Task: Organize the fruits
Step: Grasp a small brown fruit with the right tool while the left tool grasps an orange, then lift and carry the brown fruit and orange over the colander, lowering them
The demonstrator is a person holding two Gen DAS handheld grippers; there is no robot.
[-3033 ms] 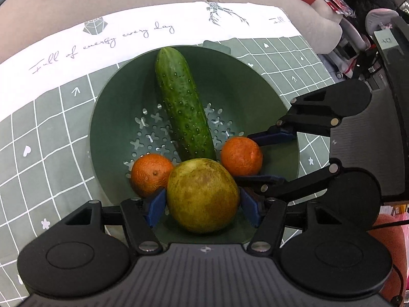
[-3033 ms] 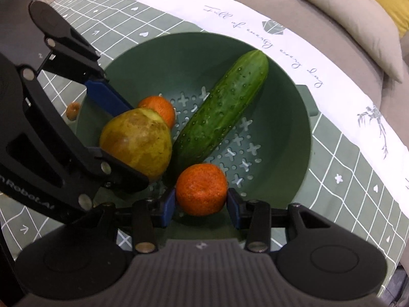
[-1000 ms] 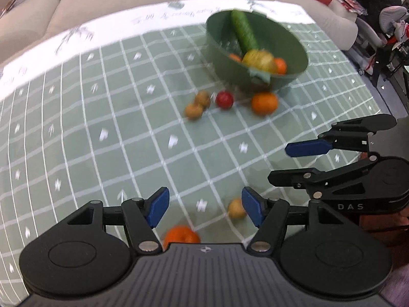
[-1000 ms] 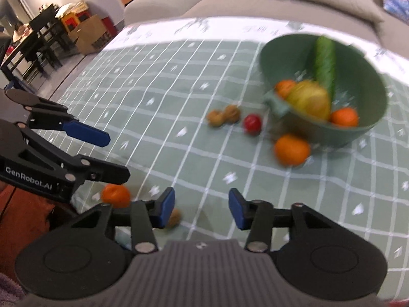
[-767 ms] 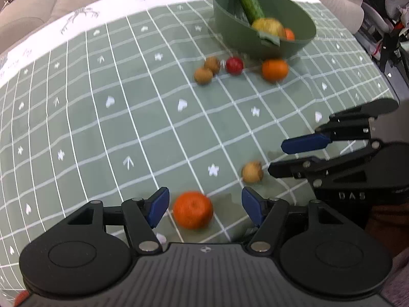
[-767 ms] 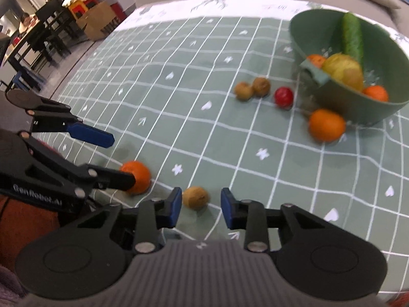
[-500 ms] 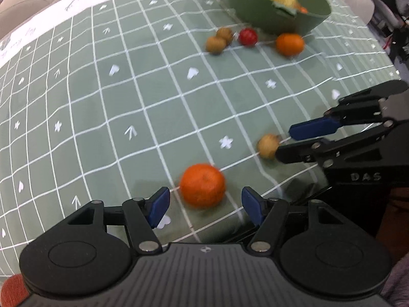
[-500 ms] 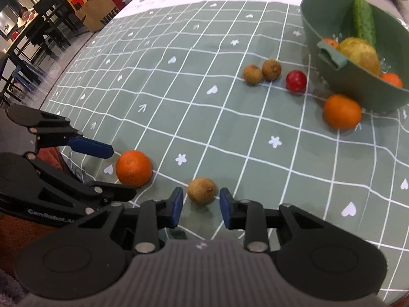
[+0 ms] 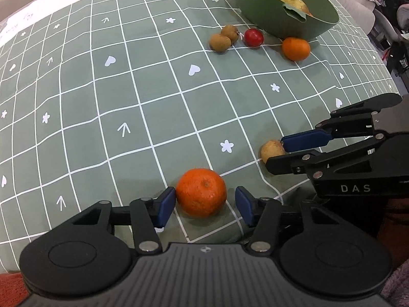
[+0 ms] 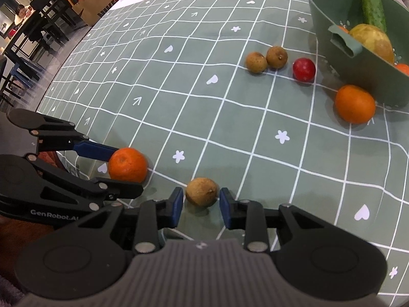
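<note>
An orange mandarin point(image 9: 201, 192) lies on the green checked cloth between the open jaws of my left gripper point(image 9: 205, 206); small gaps show on both sides. It also shows in the right wrist view point(image 10: 127, 164). A small brown longan point(image 10: 202, 192) lies between the open jaws of my right gripper point(image 10: 201, 206), close to both pads; it also shows in the left wrist view point(image 9: 272, 150). The green colander bowl point(image 9: 265, 18) at the far right holds a cucumber point(image 10: 373, 6), a yellow pear point(image 10: 372, 41) and mandarins.
Two more longans point(image 10: 265, 60), a small red fruit point(image 10: 304, 69) and another mandarin point(image 10: 354, 103) lie on the cloth beside the bowl. The table's near edge runs just under both grippers. Chairs and tables point(image 10: 30, 25) stand beyond the table's left side.
Both grippers have pulled back from the bowl to the near table edge and moved forward, so the mandarin now sits between the left jaws and the longan between the right jaws.
</note>
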